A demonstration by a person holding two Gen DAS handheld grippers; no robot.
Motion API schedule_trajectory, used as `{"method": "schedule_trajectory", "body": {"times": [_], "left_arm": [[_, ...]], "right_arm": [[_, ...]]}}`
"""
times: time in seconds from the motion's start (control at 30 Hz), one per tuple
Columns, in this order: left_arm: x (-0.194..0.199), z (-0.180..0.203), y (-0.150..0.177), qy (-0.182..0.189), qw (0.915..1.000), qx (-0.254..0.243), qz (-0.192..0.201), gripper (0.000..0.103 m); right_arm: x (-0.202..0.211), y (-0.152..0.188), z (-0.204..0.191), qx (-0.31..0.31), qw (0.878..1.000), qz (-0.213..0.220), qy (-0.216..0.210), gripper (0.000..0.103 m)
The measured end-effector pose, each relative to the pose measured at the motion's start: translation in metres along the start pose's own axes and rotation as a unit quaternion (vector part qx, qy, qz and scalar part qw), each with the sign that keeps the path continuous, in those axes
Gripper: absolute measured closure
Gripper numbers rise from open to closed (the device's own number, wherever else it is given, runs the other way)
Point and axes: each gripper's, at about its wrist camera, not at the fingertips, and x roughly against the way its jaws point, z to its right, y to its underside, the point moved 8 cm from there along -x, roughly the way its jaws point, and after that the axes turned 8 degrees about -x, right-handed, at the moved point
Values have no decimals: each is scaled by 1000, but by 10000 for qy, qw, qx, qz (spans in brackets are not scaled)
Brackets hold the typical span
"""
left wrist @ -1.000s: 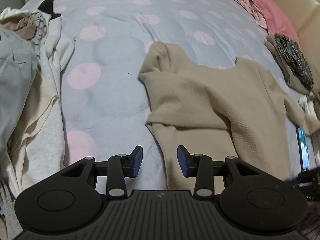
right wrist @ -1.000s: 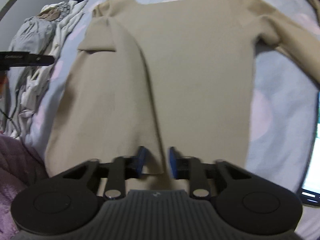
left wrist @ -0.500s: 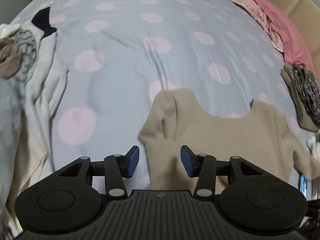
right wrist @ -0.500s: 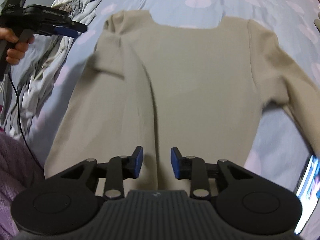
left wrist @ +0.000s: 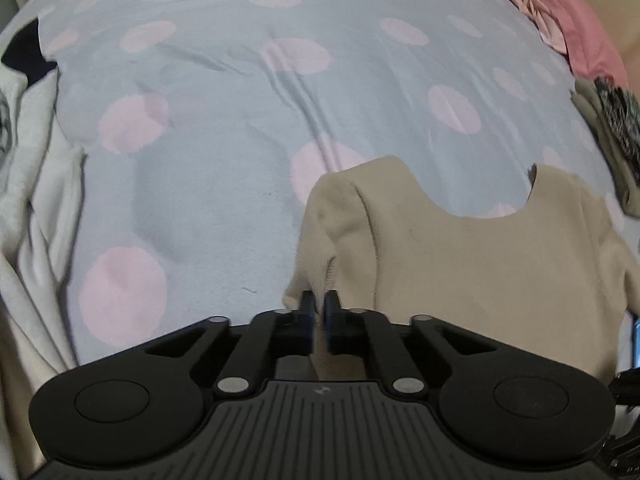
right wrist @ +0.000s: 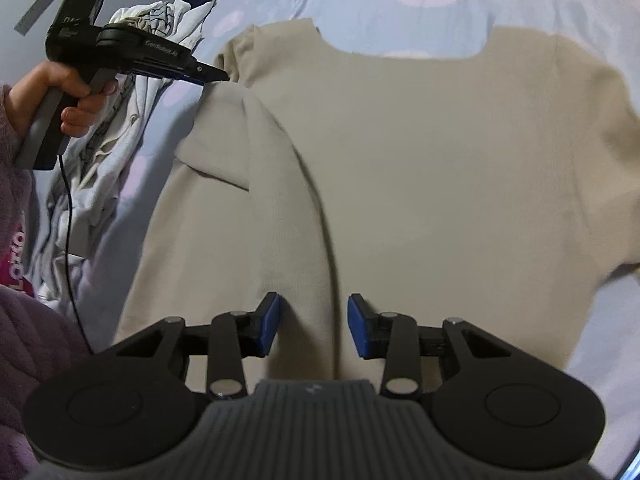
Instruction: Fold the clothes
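Note:
A beige sweater (left wrist: 460,264) lies flat on the spotted bedsheet (left wrist: 240,120), its left sleeve folded over the body. My left gripper (left wrist: 319,308) is shut on a raised fold of cloth at the sweater's left shoulder. The right wrist view shows the same gripper (right wrist: 216,76), held by a hand (right wrist: 64,92), pinching that shoulder edge. My right gripper (right wrist: 313,320) hovers over the lower part of the sweater (right wrist: 420,160), above the folded sleeve's edge. Its jaws are opening and the blue pads stand apart, pressing on nothing.
A pile of white and grey clothes (left wrist: 28,184) lies along the bed's left side, seen too as the heap (right wrist: 120,132). Pink cloth (left wrist: 568,12) and a dark patterned folded garment (left wrist: 616,128) sit at the right. A purple sleeve (right wrist: 24,320) is at lower left.
My left gripper moved forward and down to the sweater's shoulder and closed on a fold there. My right gripper let go of the sleeve edge and opened.

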Motion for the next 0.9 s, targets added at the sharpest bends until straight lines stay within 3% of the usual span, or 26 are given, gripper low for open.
{"method": "schedule_trajectory", "body": {"times": [0.03, 0.07, 0.1, 0.17, 0.27, 0.47, 0.5, 0.57, 0.7, 0.83, 0.9], "left_arm": [[4, -1, -2, -10, 10000, -36, 22, 101], [9, -2, -3, -22, 10000, -60, 36, 101], [13, -4, -5, -43, 10000, -25, 8, 102], [22, -8, -9, -173, 9998, -78, 0, 102], [32, -16, -14, -662, 9971, -368, 37, 103], [35, -11, -25, -659, 9972, -274, 219, 103], [34, -11, -27, -679, 9971, -209, 255, 103], [32, -12, -30, -686, 9972, -51, 292, 103], [28, -16, -29, -652, 9971, 202, 334, 102], [35, -15, -22, -733, 9963, 73, 438, 102], [38, -16, -17, -679, 9966, 70, 458, 95]], "right_arm": [[-2, 0, -1, 51, 10000, -14, 58, 68], [-4, 0, -3, 130, 9998, -33, 140, 86], [-3, -1, -4, 219, 9995, -39, 238, 95], [5, -3, -6, 363, 9985, -7, 420, 97], [32, -17, -5, 441, 9962, 220, 716, 98], [91, -62, 18, 280, 9841, 1289, 1193, 97], [96, -69, 25, 183, 9815, 1416, 1272, 96], [100, -80, 39, -40, 9755, 1590, 1520, 82], [102, -87, 63, -158, 9647, 1696, 2008, 83], [108, -80, 81, -476, 9671, 1661, 1866, 80], [107, -75, 87, -682, 9682, 1613, 1788, 71]]}}
